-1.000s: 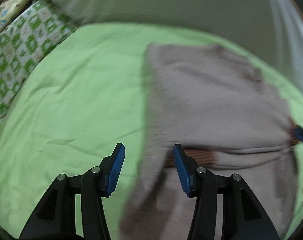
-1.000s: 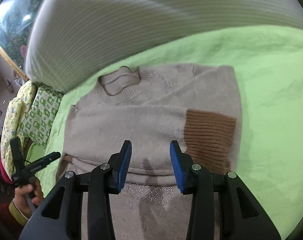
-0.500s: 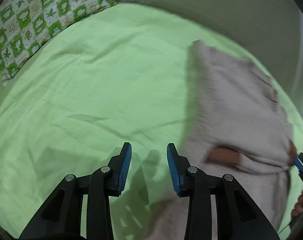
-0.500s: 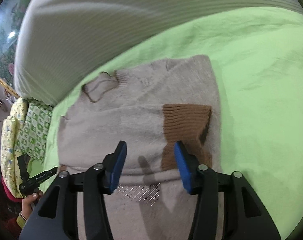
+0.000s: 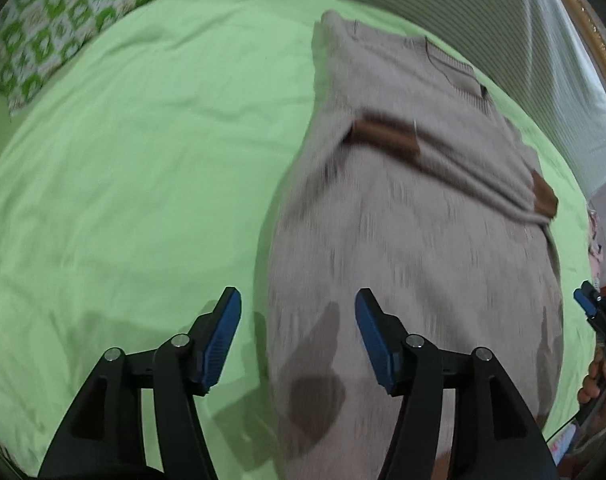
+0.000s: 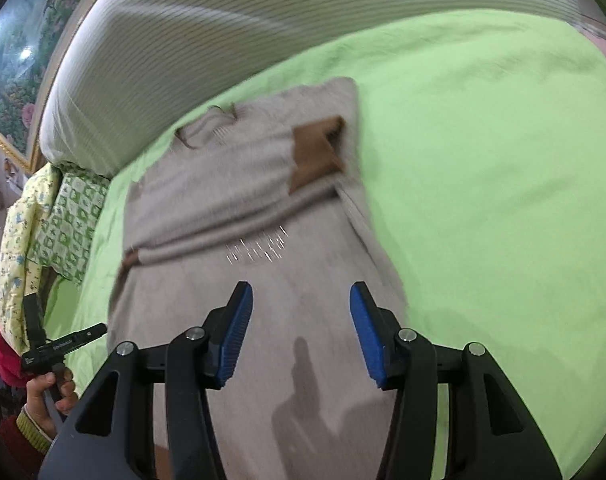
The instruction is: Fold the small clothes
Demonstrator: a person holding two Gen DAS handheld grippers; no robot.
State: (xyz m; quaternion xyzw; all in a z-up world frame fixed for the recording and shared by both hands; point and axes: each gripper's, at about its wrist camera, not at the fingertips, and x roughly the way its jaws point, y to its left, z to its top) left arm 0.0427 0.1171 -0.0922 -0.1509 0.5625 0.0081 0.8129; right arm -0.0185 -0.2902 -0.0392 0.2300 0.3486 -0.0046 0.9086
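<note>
While the beige sweater (image 5: 403, 220) lies flat on the light green bedsheet (image 5: 123, 180), both sleeves are folded across its chest, their brown ribbed cuffs (image 6: 317, 152) resting on the body near its side edges. Its neckline points toward the striped grey bolster (image 6: 223, 28) at the far end of the bed. A small patch of glittering decoration (image 6: 259, 246) shows just below the folded sleeves.

A second ago the left wrist camera looked across the upper half of the garment, then swung out over bare sheet; now it takes in the sweater's whole length, with the hem area under the fingers. The left gripper (image 5: 297, 340) hangs over the sweater's left edge, one blue pad over the sheet and the other over the knit. Its jaws are opening, wider than in the earlier frames, with nothing pinched between them.

The right gripper (image 6: 301, 330) is over the lower body of the sweater near its right edge, where before it was over the sleeves and cuff. Its jaws are spread, wider than a second ago, and hold nothing. Motion blur softens the knit in both views.

A green patterned pillow (image 5: 63, 20) sits at the sheet's far corner.
</note>
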